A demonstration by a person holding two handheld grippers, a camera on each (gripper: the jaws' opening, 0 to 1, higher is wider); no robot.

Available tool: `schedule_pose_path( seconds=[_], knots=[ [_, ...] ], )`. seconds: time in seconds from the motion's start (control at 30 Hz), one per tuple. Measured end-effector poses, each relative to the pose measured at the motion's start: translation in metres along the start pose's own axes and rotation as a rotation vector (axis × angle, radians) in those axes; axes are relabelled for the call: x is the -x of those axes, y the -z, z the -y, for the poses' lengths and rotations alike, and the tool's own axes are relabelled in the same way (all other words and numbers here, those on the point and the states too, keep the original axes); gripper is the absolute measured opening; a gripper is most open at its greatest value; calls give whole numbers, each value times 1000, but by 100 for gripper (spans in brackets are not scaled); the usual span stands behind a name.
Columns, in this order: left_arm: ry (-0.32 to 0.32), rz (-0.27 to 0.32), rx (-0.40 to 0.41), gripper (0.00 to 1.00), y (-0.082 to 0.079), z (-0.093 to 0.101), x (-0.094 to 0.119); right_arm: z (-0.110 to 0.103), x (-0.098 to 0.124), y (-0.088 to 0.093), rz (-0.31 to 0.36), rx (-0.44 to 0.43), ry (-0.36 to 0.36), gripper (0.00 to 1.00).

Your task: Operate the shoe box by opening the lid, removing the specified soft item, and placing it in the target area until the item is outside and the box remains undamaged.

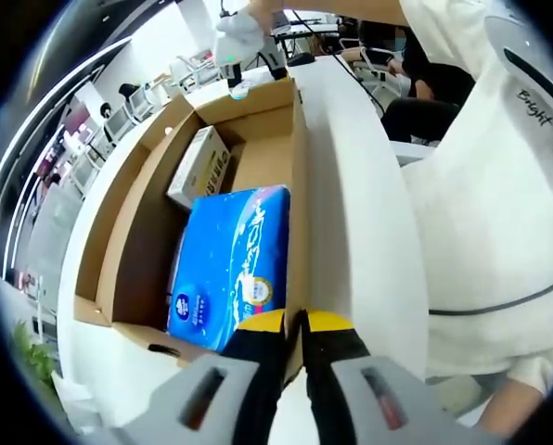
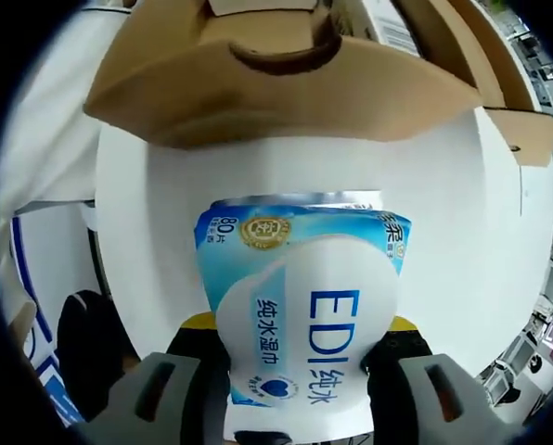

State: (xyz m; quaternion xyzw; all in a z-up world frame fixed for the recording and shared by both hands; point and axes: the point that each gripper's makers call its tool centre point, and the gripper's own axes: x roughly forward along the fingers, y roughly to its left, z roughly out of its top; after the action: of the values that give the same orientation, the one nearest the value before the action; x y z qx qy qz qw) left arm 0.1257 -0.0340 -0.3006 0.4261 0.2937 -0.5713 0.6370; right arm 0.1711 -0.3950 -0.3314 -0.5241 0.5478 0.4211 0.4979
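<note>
- Your left gripper [image 1: 294, 326] pinches the thin wall of the brown corrugated cardboard box [image 1: 298, 176].
- Your right gripper [image 2: 300, 371] clamps a glossy blue-and-white soft wipes pack [image 2: 300, 306] over the smooth white table [image 2: 462, 232].

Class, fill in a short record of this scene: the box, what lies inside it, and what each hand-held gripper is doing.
box: open cardboard box on a white table
inside: blue pack and a white carton beyond it
left hand-held gripper: jaws shut on the box's near wall
right hand-held gripper: shut on a wipes pack, held outside the box above the table
person: white sleeve beside the box
</note>
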Motion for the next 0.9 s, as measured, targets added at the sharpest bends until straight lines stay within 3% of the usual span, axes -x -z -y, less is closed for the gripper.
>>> schedule_pose_path(
  seconds=[0.57, 0.9],
  knots=[
    [-3, 0, -8, 6, 0, -1, 0, -1, 0, 1, -3, 8, -15, 61],
    [-3, -6, -8, 6, 0, 0, 0, 1, 14, 3, 25, -9, 8, 57]
  ],
)
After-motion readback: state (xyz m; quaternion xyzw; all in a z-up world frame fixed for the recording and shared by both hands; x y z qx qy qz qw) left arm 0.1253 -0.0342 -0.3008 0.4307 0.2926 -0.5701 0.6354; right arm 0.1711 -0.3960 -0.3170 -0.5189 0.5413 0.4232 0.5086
